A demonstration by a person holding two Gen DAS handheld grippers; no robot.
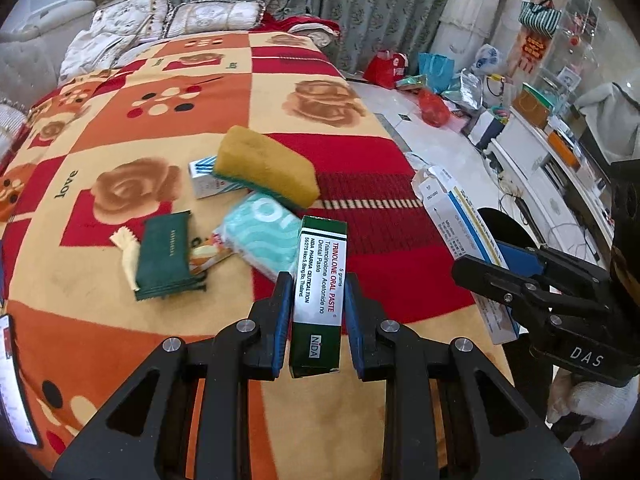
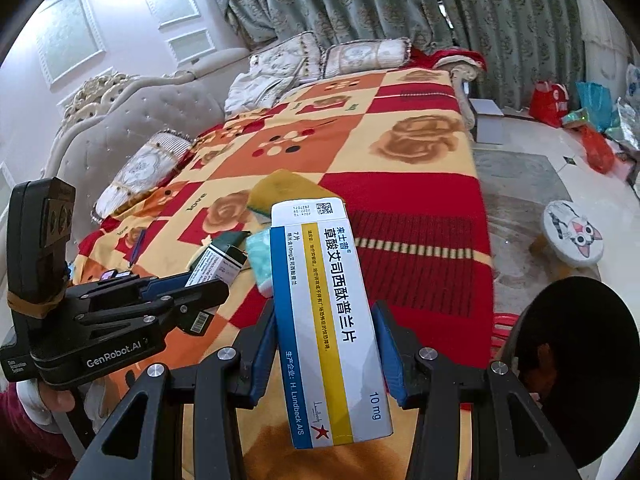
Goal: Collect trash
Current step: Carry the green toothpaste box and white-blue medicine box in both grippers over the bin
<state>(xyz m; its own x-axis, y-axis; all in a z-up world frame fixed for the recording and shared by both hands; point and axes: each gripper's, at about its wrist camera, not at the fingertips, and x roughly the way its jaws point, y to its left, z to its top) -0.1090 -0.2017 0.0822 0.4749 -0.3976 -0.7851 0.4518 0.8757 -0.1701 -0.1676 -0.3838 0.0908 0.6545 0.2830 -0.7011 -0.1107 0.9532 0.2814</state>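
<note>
My left gripper (image 1: 318, 300) is shut on a green and white oral paste box (image 1: 320, 276), held above the patterned blanket (image 1: 120, 128); it also shows in the right wrist view (image 2: 222, 262). My right gripper (image 2: 326, 340) is shut on a white, blue and yellow medicine box (image 2: 328, 320), which shows at the right of the left wrist view (image 1: 460, 232). On the blanket lie a yellow sponge (image 1: 268, 166), a small blue-striped box (image 1: 204, 178), a teal tissue pack (image 1: 266, 236) and a dark green pouch (image 1: 166, 252).
A black round bin (image 2: 580, 360) stands at the right beside the bed, partly seen in the left wrist view (image 1: 506, 228). A cat-print stool (image 2: 572, 238) is on the floor. Bags (image 1: 432, 76) and clutter line the far wall. Pillows (image 1: 208, 16) lie at the bed head.
</note>
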